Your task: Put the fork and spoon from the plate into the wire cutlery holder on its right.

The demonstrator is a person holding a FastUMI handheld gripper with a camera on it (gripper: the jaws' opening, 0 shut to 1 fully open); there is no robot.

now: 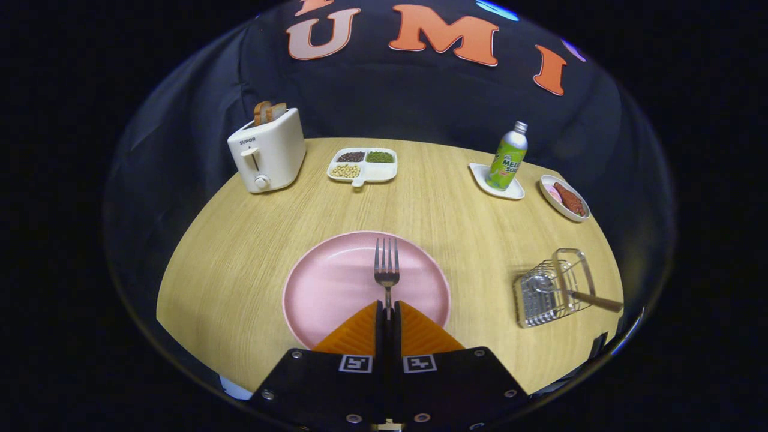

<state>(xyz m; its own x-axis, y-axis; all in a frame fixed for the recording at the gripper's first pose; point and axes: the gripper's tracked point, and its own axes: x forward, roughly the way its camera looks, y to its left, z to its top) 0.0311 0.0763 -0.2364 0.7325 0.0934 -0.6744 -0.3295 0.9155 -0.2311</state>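
Observation:
A metal fork [387, 268] points away from me over the pink plate [327, 282], its handle pinched between my two fingers. My gripper [387, 309] is shut on that handle, just above the plate's near half. To the right of the plate stands the wire cutlery holder [549, 288]. A spoon [576, 293] with a wooden handle lies in it, bowl inside and handle sticking out to the right.
Along the back of the wooden table [240, 264] stand a white toaster [267, 151] with bread, a divided dish of beans [363, 165], a green bottle [507, 157] on a small tray, and an oval dish [564, 198] with food.

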